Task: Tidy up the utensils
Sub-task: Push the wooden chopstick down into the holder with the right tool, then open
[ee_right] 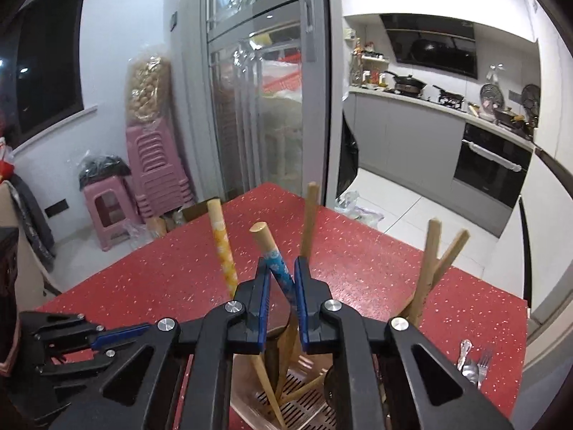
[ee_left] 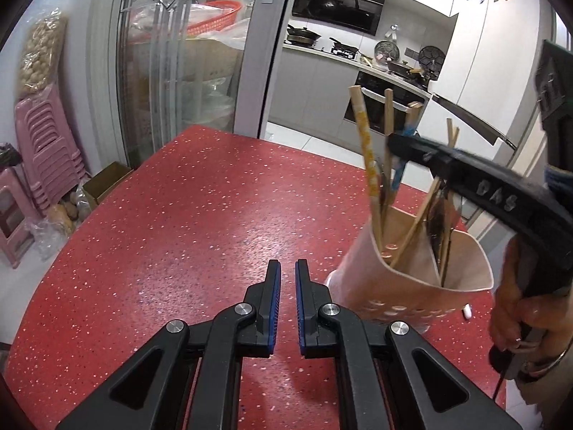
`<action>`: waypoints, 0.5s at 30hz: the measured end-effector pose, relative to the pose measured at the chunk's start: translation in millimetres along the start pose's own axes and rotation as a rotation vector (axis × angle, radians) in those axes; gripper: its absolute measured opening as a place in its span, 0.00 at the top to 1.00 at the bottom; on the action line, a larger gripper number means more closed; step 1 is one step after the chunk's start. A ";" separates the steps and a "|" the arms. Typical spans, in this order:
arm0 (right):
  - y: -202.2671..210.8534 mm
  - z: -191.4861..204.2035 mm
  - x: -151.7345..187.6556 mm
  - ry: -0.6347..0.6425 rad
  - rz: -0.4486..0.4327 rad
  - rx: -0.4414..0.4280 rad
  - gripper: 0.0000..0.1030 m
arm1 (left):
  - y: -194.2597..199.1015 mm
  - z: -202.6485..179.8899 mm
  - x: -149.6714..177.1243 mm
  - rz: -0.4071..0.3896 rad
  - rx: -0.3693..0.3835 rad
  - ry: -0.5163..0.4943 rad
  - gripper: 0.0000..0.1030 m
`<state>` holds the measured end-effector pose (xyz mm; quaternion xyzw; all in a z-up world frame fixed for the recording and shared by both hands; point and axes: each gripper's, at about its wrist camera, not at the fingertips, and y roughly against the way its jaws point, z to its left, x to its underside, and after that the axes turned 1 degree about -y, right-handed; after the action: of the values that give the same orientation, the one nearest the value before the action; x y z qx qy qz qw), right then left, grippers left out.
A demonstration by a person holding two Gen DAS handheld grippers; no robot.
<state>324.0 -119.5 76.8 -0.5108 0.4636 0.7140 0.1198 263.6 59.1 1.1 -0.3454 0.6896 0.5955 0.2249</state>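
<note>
A beige utensil holder [ee_left: 412,272] stands on the red speckled table [ee_left: 179,215], with several wooden chopsticks and utensils in it. My right gripper [ee_right: 283,276] is above the holder [ee_right: 286,405], its fingers around a blue-patterned chopstick [ee_right: 277,268]; a small gap shows beside the stick. A yellow-patterned chopstick [ee_right: 222,247] leans to the left. In the left wrist view the right gripper [ee_left: 447,165] reaches in over the holder. My left gripper [ee_left: 288,276] is empty, its fingers nearly closed, low over the table left of the holder.
A metal spoon and fork [ee_right: 474,362] lie on the table at the right edge. Pink stacked stools [ee_right: 157,172] and a cardboard box [ee_left: 105,182] stand beyond the table's far left. A glass cabinet [ee_left: 186,64] and the kitchen lie behind.
</note>
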 end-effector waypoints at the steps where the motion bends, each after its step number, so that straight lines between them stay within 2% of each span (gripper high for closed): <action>1: 5.3 0.1 -1.4 0.003 -0.013 0.012 0.90 | 0.1 0.8 0.7 -0.001 -0.005 0.000 0.69; 9: 60.1 2.3 -21.5 0.006 -0.114 0.030 0.91 | -3.3 8.0 6.2 0.006 -0.076 0.005 0.69; 15: 92.8 6.2 -35.1 0.003 -0.162 0.039 0.91 | -0.1 11.6 10.4 0.006 -0.086 0.002 0.68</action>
<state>276.2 -154.2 156.7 -0.5452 0.4350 0.6920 0.1862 255.6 68.3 -8.7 -0.3535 0.6645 0.6249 0.2074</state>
